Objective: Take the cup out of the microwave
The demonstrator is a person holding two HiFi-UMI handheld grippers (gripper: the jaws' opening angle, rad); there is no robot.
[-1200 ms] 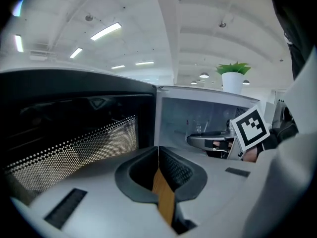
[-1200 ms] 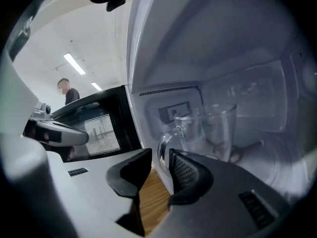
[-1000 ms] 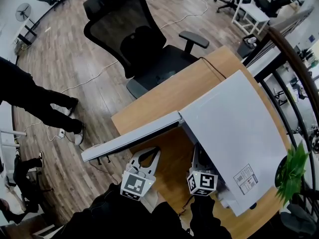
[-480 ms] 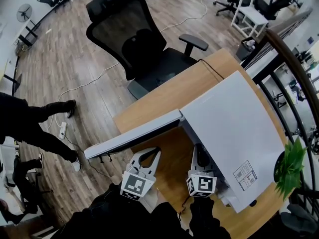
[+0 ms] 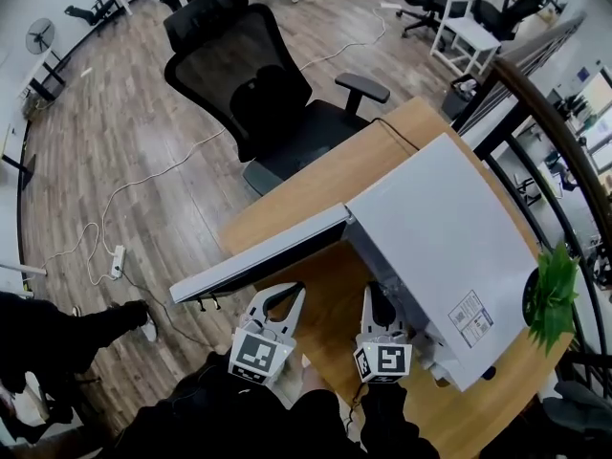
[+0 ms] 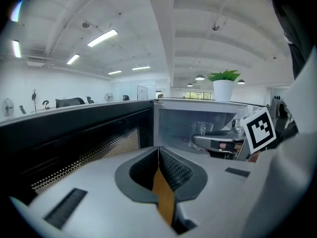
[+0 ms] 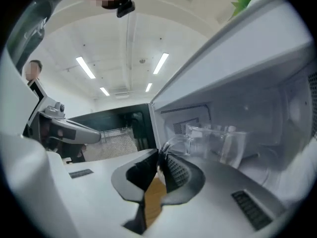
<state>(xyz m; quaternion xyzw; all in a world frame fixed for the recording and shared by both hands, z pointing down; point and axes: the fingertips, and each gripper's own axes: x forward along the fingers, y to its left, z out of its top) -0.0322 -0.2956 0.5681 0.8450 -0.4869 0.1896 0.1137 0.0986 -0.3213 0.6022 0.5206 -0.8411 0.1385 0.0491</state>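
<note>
A white microwave (image 5: 449, 228) stands on the wooden desk (image 5: 316, 185) with its door (image 5: 263, 253) swung open to the left. Inside the cavity sits a clear glass cup (image 7: 218, 140). My right gripper (image 7: 159, 158) reaches into the microwave's mouth (image 5: 371, 295) and is shut on the cup's handle (image 7: 172, 144). My left gripper (image 5: 295, 290) hovers in front of the open door, shut with nothing between its jaws (image 6: 158, 152). In the left gripper view the right gripper (image 6: 218, 142) shows at the cavity opening.
A black office chair (image 5: 258, 75) stands just beyond the desk. A green potted plant (image 5: 550, 290) is at the right, behind the microwave. A person's dark legs (image 5: 57, 342) are at the lower left, near a floor cable and power strip (image 5: 117, 256).
The person at the left has walked off toward the lower left corner. My right gripper has edged up and slightly back at the microwave's mouth; the left gripper has barely shifted.
</note>
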